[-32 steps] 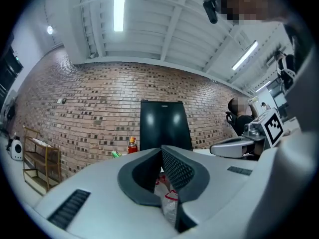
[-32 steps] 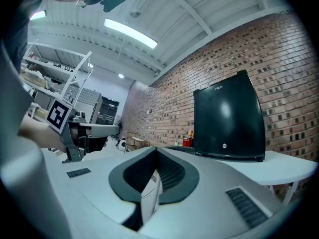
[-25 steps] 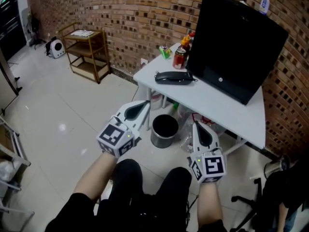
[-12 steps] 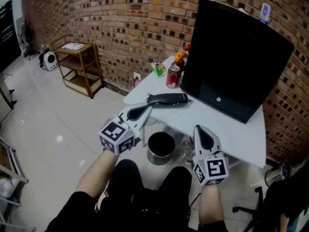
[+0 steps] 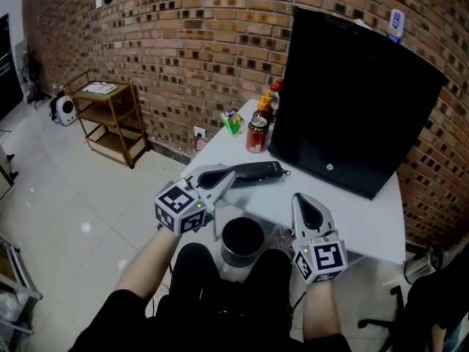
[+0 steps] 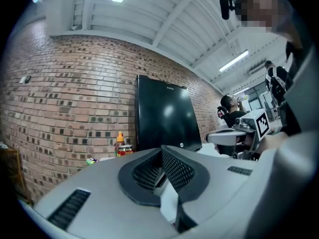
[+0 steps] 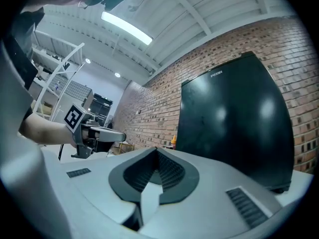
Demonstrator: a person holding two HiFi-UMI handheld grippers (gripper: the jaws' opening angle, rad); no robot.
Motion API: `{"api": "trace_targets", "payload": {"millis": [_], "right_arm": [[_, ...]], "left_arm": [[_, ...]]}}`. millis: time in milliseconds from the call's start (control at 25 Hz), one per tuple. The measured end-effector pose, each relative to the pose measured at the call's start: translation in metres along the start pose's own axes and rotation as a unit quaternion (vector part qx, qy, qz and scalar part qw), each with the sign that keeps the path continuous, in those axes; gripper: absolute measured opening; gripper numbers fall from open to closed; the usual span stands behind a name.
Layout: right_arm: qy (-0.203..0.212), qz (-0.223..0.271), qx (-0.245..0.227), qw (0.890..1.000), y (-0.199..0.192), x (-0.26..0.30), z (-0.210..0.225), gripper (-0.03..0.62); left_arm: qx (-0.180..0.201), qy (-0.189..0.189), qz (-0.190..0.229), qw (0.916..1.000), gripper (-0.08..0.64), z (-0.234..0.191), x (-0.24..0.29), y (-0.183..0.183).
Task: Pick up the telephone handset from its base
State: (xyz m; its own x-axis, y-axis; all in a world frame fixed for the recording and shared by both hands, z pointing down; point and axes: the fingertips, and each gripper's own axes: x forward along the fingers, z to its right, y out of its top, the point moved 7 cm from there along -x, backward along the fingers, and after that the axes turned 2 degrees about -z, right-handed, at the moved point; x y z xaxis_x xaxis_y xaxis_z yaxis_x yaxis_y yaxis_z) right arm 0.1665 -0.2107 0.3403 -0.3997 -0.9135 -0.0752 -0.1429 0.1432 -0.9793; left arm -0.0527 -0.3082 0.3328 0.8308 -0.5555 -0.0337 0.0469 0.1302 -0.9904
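Brick wall runs behind a white rectangular table point(image 5: 352, 215), and I place everything by that table. A large black flat monitor point(image 5: 352, 97) stands across its far side. On its far left corner are a red drink can point(image 5: 256, 134) and an orange-capped bottle point(image 5: 265, 108), close together.

The black telephone handset point(image 5: 253, 172) lies flat on its base, on the table's near left corner, stretched along the edge. My left gripper point(image 5: 227, 177) is held level at that same corner, its tip right at the handset's left end in the head view. I cannot tell whether the two touch. In the left gripper view point(image 6: 160, 156) the jaws are pressed together with nothing between them.

My right gripper point(image 5: 303, 199) is at the table's near edge, to the right of the handset and clear of it. Its own view point(image 7: 157, 156) shows the jaws closed at the tips, holding nothing. A round grey metal bin point(image 5: 242, 242) stands on the floor below the table's near edge.
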Motion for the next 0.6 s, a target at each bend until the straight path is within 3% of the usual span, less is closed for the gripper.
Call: {"api": "trace_targets", "payload": {"millis": [240, 440, 600], "right_arm": [[-0.018, 0.007, 0.006, 1.000, -0.002, 0.013, 0.011, 0.003], [-0.019, 0.002, 0.010, 1.000, -0.003, 0.019, 0.011, 0.003], [-0.019, -0.002, 0.005, 1.000, -0.004, 0.020, 0.010, 0.003]], "left_arm": [[0.010, -0.015, -0.019, 0.9997, 0.002, -0.015, 0.015, 0.002], [0.024, -0.075, -0.070, 0.9944, 0.003, -0.024, 0.038, 0.003], [0.040, -0.126, -0.115, 0.9844, 0.165, -0.027, 0.061, 0.009]]}}
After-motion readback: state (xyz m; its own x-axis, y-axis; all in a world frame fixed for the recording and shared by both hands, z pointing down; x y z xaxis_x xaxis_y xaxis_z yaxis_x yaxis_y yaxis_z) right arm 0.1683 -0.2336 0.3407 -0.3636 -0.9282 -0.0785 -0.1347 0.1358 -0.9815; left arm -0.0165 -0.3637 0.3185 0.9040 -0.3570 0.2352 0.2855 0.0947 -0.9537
